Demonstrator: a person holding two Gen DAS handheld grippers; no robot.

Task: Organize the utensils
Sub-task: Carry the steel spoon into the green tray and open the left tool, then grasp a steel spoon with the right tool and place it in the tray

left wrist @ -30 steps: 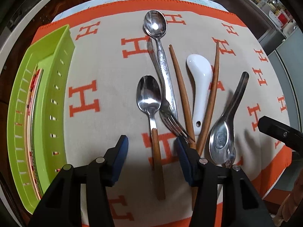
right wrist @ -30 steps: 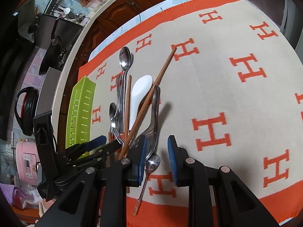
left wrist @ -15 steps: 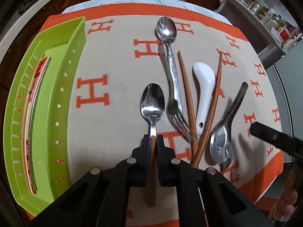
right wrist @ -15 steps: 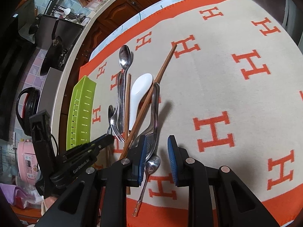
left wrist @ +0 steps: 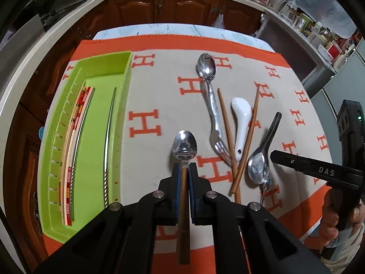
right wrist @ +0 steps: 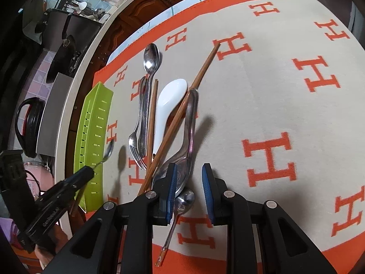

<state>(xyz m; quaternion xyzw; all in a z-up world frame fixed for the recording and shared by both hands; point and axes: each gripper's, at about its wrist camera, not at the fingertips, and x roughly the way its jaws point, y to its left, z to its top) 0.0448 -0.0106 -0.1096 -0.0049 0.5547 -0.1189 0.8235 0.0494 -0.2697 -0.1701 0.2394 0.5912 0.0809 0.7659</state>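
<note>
Wood-handled spoon [left wrist: 184, 147] – clamped in left gripper [left wrist: 184, 173], lifted off cloth [left wrist: 146, 91].
Green tray [left wrist: 107, 68] to its left; fork [left wrist: 219, 147], chopsticks [left wrist: 224, 116], white spoon [left wrist: 241, 118] on cloth at right. Right gripper [right wrist: 189, 191]: jaws apart, holding nothing, over small spoon [right wrist: 182, 202].

A cloth [left wrist: 159, 96] covers the counter. A tray [left wrist: 95, 137] sits on its left part, holding several long utensils laid lengthwise. To the right lie a long spoon [left wrist: 208, 80], a fork [left wrist: 217, 141] partly over its handle, two chopsticks [left wrist: 247, 141] crossing at their near ends with a ceramic spoon [left wrist: 241, 123] between them, and a ladle [left wrist: 260, 162] farthest right.
</note>
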